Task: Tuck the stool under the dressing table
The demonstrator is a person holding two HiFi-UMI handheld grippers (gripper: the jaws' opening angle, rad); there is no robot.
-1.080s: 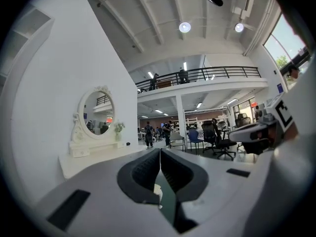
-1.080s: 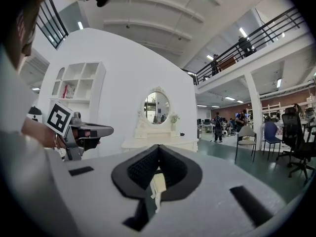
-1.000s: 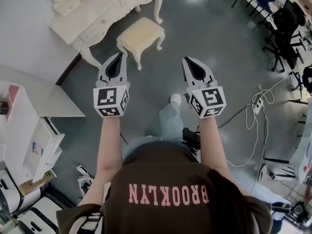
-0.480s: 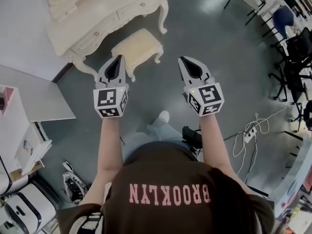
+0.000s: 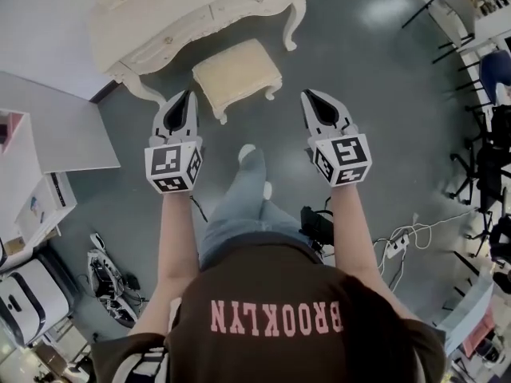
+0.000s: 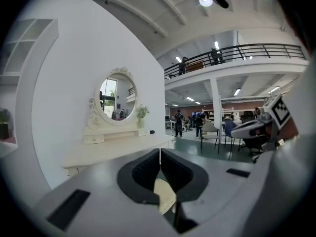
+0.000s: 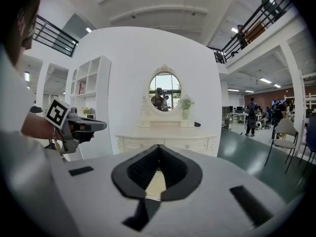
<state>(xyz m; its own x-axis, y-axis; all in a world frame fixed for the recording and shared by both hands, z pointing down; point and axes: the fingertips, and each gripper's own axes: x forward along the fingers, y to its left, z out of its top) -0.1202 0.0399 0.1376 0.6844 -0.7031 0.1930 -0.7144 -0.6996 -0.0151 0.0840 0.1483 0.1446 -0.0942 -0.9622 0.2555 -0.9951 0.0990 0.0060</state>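
Not tucked yet: stool [image 5: 238, 74] at upper centre, in front of dressing table [image 5: 200, 10]. Left gripper [image 5: 185, 96], right gripper [image 5: 308, 96]: clenched, empty, touching nothing. Whole push remaining.

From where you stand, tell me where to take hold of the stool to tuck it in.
Grip the stool by its seat rim at the two short ends, coming from the near side: it stands upright, its far long edge facing the table, so a straight push should slide it under.
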